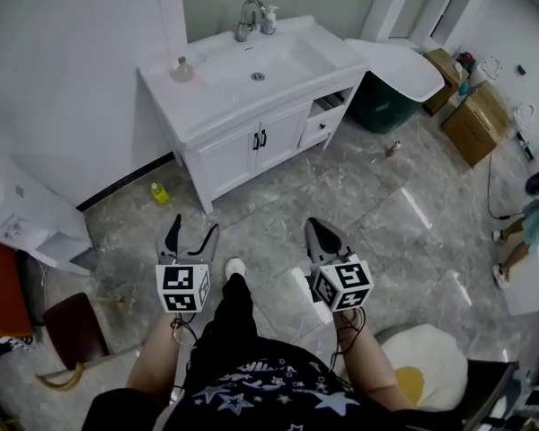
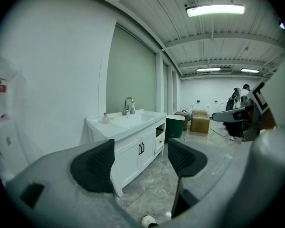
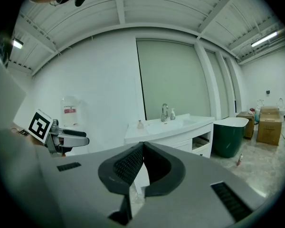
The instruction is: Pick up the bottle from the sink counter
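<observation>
Clearly nearer the left gripper (image 1: pixel 194 234), whose jaws gape wide and empty, the bottle (image 1: pixel 181 68) stands upright at the sink counter's (image 1: pixel 217 99) left end, far ahead, while the right gripper (image 1: pixel 320 230) is closed on nothing.

Small round clear bottle (image 1: pixel 181 69) at the left end of the white sink bench (image 1: pixel 217 101) — chrome faucet (image 1: pixel 249 18) and pump dispenser (image 1: pixel 269 20) behind the basin (image 1: pixel 283 59), dark green bin (image 1: pixel 384 106) right of the bench.
</observation>
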Tool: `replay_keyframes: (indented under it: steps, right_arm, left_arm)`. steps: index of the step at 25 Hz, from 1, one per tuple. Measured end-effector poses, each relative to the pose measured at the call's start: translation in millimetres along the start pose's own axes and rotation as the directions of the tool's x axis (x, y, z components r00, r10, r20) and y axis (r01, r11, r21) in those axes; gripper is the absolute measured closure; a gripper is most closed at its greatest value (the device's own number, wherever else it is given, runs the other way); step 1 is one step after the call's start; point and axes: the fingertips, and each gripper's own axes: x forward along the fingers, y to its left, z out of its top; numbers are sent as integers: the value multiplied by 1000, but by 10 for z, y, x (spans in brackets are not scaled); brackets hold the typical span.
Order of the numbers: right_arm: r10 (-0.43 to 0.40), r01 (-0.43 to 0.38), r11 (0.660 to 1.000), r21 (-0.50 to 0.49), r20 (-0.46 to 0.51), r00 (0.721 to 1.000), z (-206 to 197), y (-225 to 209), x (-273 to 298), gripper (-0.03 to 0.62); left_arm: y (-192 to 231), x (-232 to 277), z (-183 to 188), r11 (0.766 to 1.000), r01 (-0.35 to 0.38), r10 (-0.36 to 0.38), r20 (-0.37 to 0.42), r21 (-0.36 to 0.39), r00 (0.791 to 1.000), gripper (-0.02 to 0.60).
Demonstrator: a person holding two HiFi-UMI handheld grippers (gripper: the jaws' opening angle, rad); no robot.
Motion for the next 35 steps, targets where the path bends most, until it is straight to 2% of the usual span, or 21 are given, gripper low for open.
replay_keyframes:
  steps: [5, 9, 13, 18, 22, 25, 27, 31, 35]
  right_arm:
    - [5, -4, 1000, 11, -37, 999, 134, -285, 829, 591]
    - [10, -10, 1000, 5, -35, 999, 397, -482, 1651, 591]
    - [5, -6, 1000, -7, -17, 1000, 719, -630, 2401, 591]
    - [17, -17, 1000, -21, -13, 1000, 950, -684, 3053, 591]
    - [36, -37, 999, -30, -20, 999, 1051, -661, 3454, 591]
    - [61, -62, 997, -40, -27, 998, 1108, -637, 3734, 591]
    - [84, -85, 995, -46, -27, 996, 1149, -632, 3923, 591]
    - [145, -146, 988, -57, -36, 989, 1205, -648, 4382, 591]
    - [211, -213, 976, -54, -42, 977, 1283, -735, 4938, 591]
  left_arm:
    - [455, 749, 142, 999, -39, 39, -17, -7, 999, 222]
    - [961, 1384, 350, 998, -62, 62, -39, -5, 997, 221]
    - [1487, 1985, 563, 996, -85, 86, -48, 28, 995, 222]
    - [1920, 2490, 729, 989, -98, 104, -50, 113, 993, 222]
    - [2096, 2787, 756, 972, -81, 99, -69, 222, 993, 222]
    - [2233, 2976, 791, 960, -87, 111, -78, 265, 991, 224]
    - [2332, 3104, 818, 961, -98, 122, -80, 257, 989, 224]
    - [2500, 3386, 846, 976, -109, 129, -96, 189, 987, 225]
    - [2706, 3742, 897, 973, -190, 205, -109, 131, 973, 225]
